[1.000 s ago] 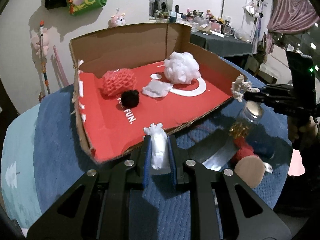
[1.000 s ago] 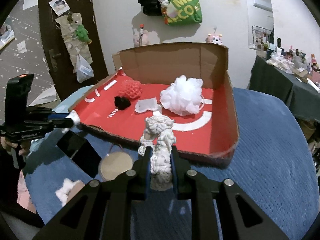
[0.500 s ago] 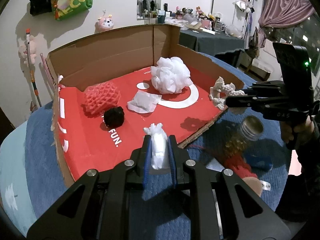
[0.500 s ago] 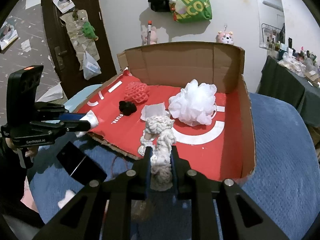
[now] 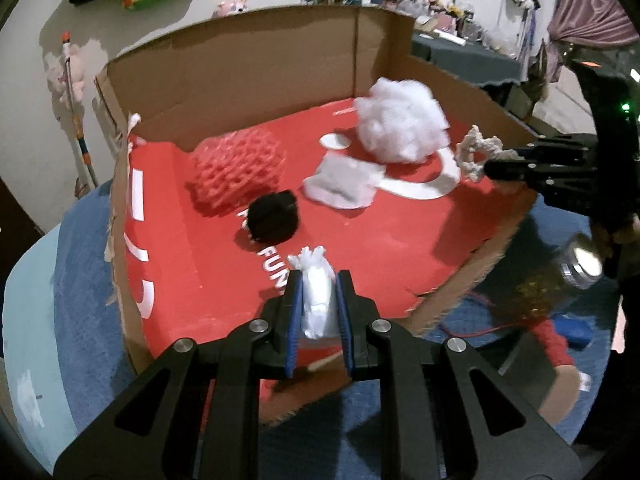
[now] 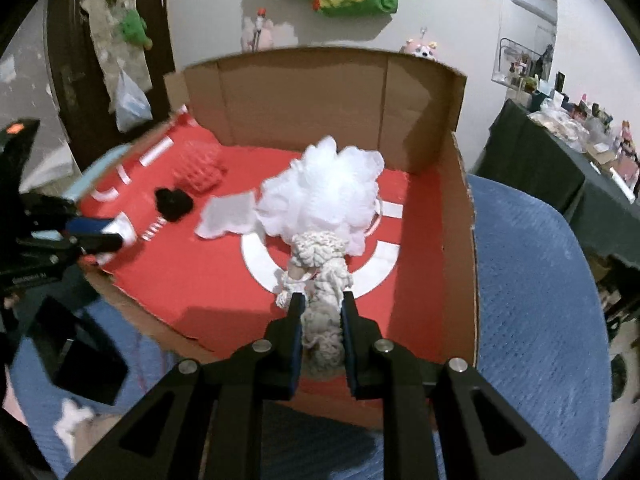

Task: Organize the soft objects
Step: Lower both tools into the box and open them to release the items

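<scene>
Cardboard box (image 5: 248, 64) | soft items inside: 4 | grippers gripping: 2

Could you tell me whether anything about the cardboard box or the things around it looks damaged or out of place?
Yes. The cardboard box has a ragged, torn near edge with frayed fibres, and white scraps hang from its left wall. Beside the box, a jar lies on its side on the blue cover.
</scene>
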The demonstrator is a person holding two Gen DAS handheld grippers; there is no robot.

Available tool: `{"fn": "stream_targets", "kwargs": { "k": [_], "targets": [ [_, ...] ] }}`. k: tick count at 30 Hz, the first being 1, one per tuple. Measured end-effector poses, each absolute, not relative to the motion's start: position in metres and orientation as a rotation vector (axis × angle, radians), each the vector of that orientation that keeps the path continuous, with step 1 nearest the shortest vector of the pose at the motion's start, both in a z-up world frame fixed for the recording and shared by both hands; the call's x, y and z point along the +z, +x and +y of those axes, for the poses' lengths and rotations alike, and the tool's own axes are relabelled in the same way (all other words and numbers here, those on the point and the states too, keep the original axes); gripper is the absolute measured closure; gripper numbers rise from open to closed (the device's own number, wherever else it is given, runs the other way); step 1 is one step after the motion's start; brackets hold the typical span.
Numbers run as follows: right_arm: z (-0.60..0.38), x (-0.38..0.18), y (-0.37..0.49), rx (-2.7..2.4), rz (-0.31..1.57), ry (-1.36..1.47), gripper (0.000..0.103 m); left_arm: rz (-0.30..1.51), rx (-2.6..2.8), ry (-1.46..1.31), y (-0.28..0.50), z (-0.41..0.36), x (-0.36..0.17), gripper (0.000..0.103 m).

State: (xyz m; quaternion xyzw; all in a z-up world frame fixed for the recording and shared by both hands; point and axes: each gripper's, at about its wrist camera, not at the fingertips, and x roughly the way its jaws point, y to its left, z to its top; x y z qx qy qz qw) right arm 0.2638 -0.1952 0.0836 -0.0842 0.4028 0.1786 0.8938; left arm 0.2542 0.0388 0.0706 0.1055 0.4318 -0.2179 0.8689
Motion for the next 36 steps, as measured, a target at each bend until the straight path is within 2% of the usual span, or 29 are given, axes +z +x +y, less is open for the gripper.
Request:
{"fn": "stream_targets", "kwargs": {
  "k": [8,18,24,26,31,32,33,35,36],
  "targets": [
    [-0.179,0.068,0.276,0.312,0.875,-0.316,0.083,0.939,-0.427,0.24,0.268,0.043,0.056,0.087],
    [-0.178,0.067,0.28,0.296,0.886,-0.332,0.081,0.914,-0.415,0.273,0.273,0.039,0.047,0.087],
    [-0.176,0.068,0.28,0.309,0.896,-0.326,0.07,0.899,-0.403,0.294,0.271,0.037,0.048,0.086],
    [-0.175,0.069,0.279,0.316,0.896,-0.317,0.062,0.895,-0.401,0.299,0.272,0.035,0.049,0.085],
    [-0.17,0.074,0.272,0.331,0.883,-0.316,0.047,0.899,-0.399,0.263,0.271,0.039,0.05,0.075],
    [-0.17,0.077,0.271,0.332,0.879,-0.312,0.046,0.897,-0.399,0.257,0.27,0.041,0.051,0.067],
    [-0.17,0.078,0.269,0.334,0.875,-0.309,0.044,0.895,-0.398,0.25,0.269,0.042,0.053,0.053],
    [-0.17,0.084,0.265,0.331,0.856,-0.303,0.028,0.884,-0.409,0.232,0.267,0.043,0.057,0.042],
    [-0.171,0.088,0.262,0.326,0.84,-0.299,0.024,0.87,-0.43,0.22,0.263,0.042,0.06,0.038]
  ]
}}
